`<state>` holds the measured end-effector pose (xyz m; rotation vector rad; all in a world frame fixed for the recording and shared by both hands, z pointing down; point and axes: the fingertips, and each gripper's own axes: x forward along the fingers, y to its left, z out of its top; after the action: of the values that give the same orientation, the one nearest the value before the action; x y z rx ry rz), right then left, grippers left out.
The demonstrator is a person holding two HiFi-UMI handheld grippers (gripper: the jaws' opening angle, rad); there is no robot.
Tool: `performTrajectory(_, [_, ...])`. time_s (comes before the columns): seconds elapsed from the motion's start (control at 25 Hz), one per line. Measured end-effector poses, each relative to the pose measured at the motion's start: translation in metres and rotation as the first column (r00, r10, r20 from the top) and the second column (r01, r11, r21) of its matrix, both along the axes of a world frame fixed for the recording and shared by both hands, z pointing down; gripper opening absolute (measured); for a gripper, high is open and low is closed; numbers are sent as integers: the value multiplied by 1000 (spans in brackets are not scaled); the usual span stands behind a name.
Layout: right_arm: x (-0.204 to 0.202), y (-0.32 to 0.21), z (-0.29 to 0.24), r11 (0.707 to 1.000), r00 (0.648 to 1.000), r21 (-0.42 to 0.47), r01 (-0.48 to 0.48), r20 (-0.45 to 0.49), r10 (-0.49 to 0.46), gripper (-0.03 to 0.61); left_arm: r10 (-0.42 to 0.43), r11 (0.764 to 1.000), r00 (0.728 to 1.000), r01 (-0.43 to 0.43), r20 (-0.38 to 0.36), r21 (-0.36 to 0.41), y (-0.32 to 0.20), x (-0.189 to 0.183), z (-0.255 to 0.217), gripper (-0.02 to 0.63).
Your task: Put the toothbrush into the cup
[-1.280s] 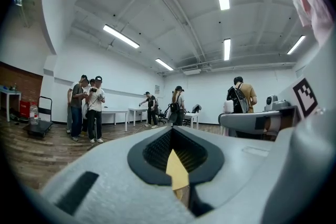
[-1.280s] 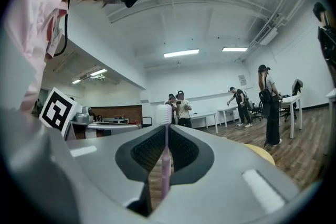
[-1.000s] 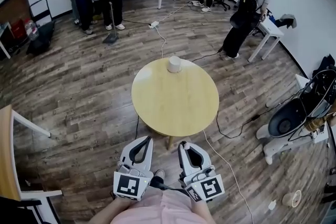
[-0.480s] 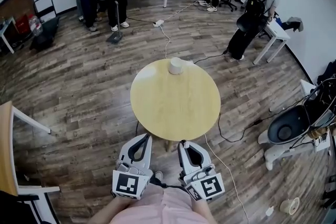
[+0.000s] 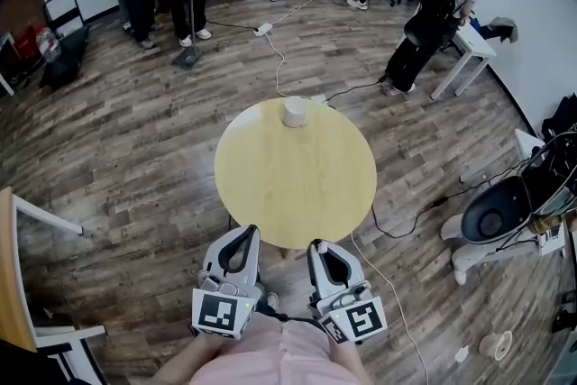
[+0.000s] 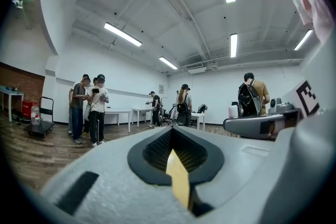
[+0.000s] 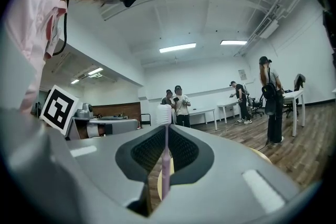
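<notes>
We see the right gripper point(image 7: 165, 129) clamped tight on a thin pink toothbrush point(image 7: 164, 165), upright in the slit between its jaws. A white blob above the tips could be the brush head or the cup, we can't tell which. From the head view the toothbrush is hidden. The left gripper point(image 6: 170, 132) has its jaws together and nothing in them. The white cup point(image 5: 296, 111) stands at the far edge of the round yellow table point(image 5: 297, 185), well apart from both grippers. Our arms are cut off at the bottom of the head view.

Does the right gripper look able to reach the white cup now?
Probably not yet: the white cup stands at the far edge of the round yellow table, the right gripper at its near edge, bare tabletop between.
</notes>
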<state>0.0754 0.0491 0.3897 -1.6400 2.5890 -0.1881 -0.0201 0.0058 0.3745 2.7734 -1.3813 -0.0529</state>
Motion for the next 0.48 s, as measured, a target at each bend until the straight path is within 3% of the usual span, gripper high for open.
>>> performTrajectory(0.12, [-3, -19, -2, 1000, 1000, -1, -6, 0, 6, 25, 16, 999, 999, -14, 48, -40, -16, -5, 10, -2])
performTrajectory(0.28, [-11, -43, -6, 1000, 1000, 3, -9, 8, 9, 26, 11, 1000, 1000, -11, 2, -1, -42, -10, -4, -2])
performTrajectory(0.48, [-20, -69, -6, 1000, 1000, 4, -17, 5, 17, 26, 30, 999, 999, -30, 17, -11, -69, -16, 0, -2])
